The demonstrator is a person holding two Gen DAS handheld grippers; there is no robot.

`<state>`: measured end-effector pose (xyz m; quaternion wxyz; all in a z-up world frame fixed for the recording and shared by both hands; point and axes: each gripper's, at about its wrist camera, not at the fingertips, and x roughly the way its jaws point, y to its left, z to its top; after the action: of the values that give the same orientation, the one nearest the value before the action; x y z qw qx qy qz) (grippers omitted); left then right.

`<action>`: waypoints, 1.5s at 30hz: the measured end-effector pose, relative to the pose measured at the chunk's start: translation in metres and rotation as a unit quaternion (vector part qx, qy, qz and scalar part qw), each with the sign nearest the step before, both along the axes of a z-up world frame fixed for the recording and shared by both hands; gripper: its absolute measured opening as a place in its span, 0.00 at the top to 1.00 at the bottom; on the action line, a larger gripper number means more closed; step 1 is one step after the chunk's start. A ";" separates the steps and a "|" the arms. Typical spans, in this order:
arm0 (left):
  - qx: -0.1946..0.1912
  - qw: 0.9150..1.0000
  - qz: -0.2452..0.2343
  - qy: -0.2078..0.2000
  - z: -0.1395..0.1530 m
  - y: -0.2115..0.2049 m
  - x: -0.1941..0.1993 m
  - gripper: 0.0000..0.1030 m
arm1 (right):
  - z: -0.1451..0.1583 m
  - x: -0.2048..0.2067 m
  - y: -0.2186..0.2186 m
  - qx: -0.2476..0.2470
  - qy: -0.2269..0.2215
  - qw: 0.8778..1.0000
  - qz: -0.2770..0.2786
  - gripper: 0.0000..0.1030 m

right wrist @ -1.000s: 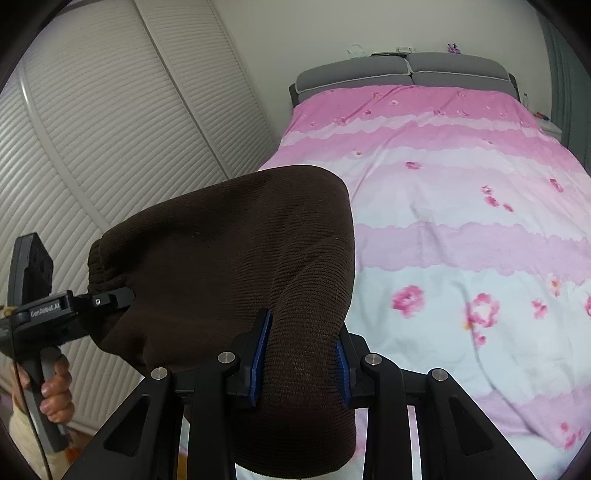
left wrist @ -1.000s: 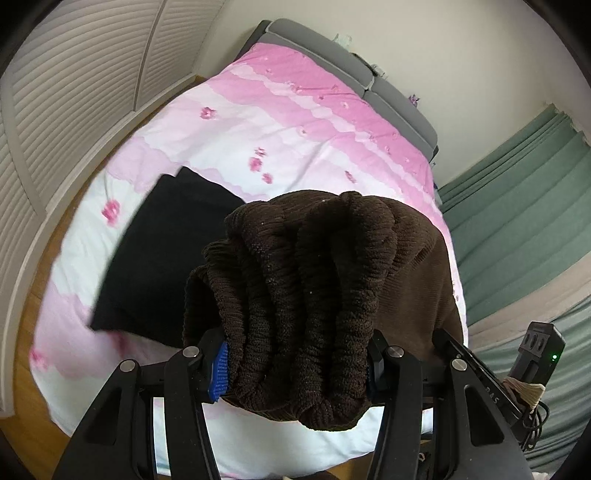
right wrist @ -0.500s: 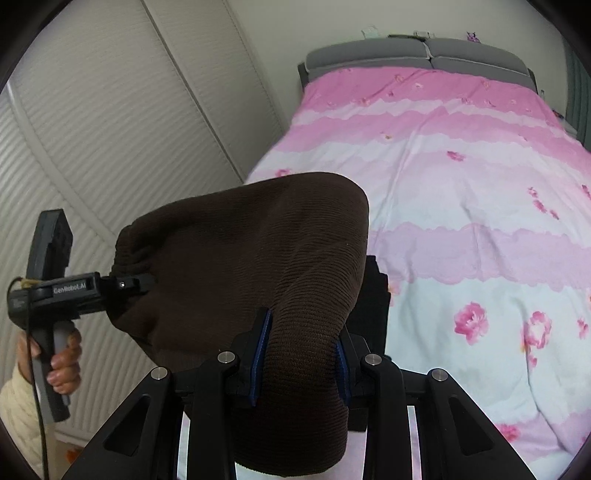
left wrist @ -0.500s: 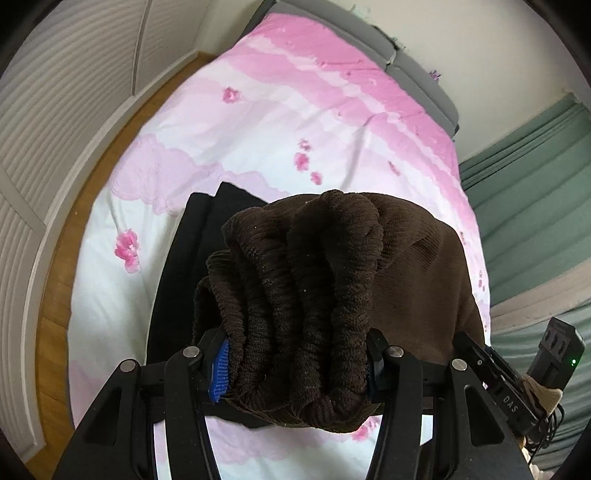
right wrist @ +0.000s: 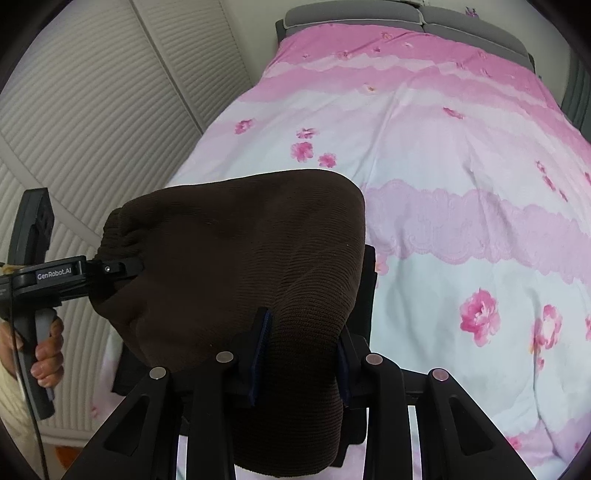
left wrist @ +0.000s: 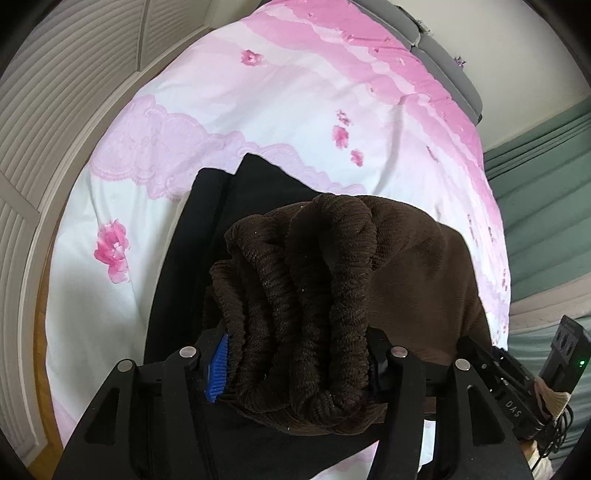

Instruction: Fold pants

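Note:
The dark brown knit pants (left wrist: pixel 314 295) hang folded between my two grippers, over the near end of the bed. My left gripper (left wrist: pixel 295 354) has the bunched elastic waistband between its blue pads; its jaws are opening, with the fabric still filling the gap. In the right wrist view this left gripper (right wrist: pixel 118 267) grips the cloth's left corner. My right gripper (right wrist: pixel 301 354) is shut on a thick fold of the brown pants (right wrist: pixel 240 258). A folded black garment (left wrist: pixel 207 240) lies on the bed right beneath them, its edge (right wrist: pixel 367 288) showing past the brown cloth.
The bed (right wrist: pixel 461 184) has a pink and white flowered cover and a grey headboard (right wrist: pixel 369 14). White louvred wardrobe doors (left wrist: pixel 55 110) run along its left side. A green curtain (left wrist: pixel 546 184) hangs on the right. A person's hand (right wrist: pixel 48 350) holds the left gripper's handle.
Both grippers have come down and forward over the bed with the brown pants stretched between them. The black garment now lies directly under the pants and looks much closer.

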<state>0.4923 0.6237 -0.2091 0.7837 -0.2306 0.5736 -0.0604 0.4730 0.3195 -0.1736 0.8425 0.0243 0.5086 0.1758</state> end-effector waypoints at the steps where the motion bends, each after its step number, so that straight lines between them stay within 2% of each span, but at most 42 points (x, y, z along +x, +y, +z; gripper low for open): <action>1: 0.003 1.000 0.000 0.005 -0.003 0.002 0.000 0.39 | -0.002 0.002 0.001 -0.003 -0.001 1.000 0.001 0.68; 6: 0.026 1.000 0.002 0.016 -0.005 0.010 -0.004 0.29 | -0.009 0.005 0.006 -0.013 0.009 1.000 0.001 0.60; 9: 0.019 1.000 -0.001 0.019 0.002 0.014 -0.011 0.29 | -0.011 0.004 0.009 -0.024 0.016 1.000 -0.002 0.50; 10: 0.015 1.000 -0.001 0.018 0.006 0.014 -0.013 0.28 | -0.010 0.003 0.010 -0.028 0.018 0.999 -0.002 0.42; 12: 0.012 1.000 -0.004 0.007 0.020 0.014 -0.021 0.22 | -0.007 0.000 0.010 -0.030 0.018 0.999 -0.003 0.33; 13: 0.021 1.000 -0.009 -0.008 0.033 0.011 -0.027 0.17 | -0.004 -0.002 0.010 -0.027 0.015 1.000 -0.001 0.32; 15: 0.041 0.999 -0.013 -0.032 0.051 0.006 -0.038 0.17 | 0.004 -0.007 0.009 -0.022 0.010 1.000 0.002 0.29; 17: 0.081 0.995 -0.022 -0.058 0.074 -0.008 -0.051 0.16 | 0.017 -0.016 0.007 -0.011 -0.001 1.000 0.007 0.28; 18: 0.107 0.992 -0.024 -0.068 0.083 -0.016 -0.058 0.15 | 0.024 -0.021 0.006 -0.007 -0.009 1.000 0.008 0.25; 19: 0.155 0.984 -0.028 -0.080 0.097 -0.030 -0.068 0.14 | 0.030 -0.027 0.004 -0.006 -0.017 1.000 0.008 0.21; 21: 0.217 0.969 -0.040 -0.112 0.117 -0.056 -0.087 0.11 | 0.047 -0.042 -0.003 -0.001 -0.039 0.999 0.009 0.17; 24: 0.257 0.953 -0.058 -0.150 0.138 -0.097 -0.118 0.06 | 0.071 -0.067 -0.018 -0.005 -0.068 0.998 0.014 0.14; 26: 0.273 0.946 -0.068 -0.162 0.147 -0.125 -0.137 0.05 | 0.084 -0.084 -0.032 -0.007 -0.081 0.997 0.015 0.13; 28: 0.275 0.942 -0.076 -0.179 0.157 -0.153 -0.158 0.05 | 0.096 -0.104 -0.053 -0.008 -0.089 0.996 0.015 0.13; 32: 0.253 0.945 -0.066 -0.195 0.177 -0.200 -0.196 0.04 | 0.114 -0.139 -0.098 -0.010 -0.101 0.995 0.005 0.13; 34: 0.252 0.944 -0.059 -0.204 0.187 -0.227 -0.215 0.02 | 0.123 -0.163 -0.133 -0.006 -0.107 0.994 -0.010 0.13; 45: 0.183 0.955 -0.062 -0.226 0.218 -0.354 -0.300 0.01 | 0.159 -0.282 -0.302 -0.014 -0.128 0.985 -0.114 0.11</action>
<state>0.1925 0.2695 0.0092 0.9164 -0.0275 0.3958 -0.0534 0.1910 0.0172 -0.0146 0.9154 0.0475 0.3929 0.0732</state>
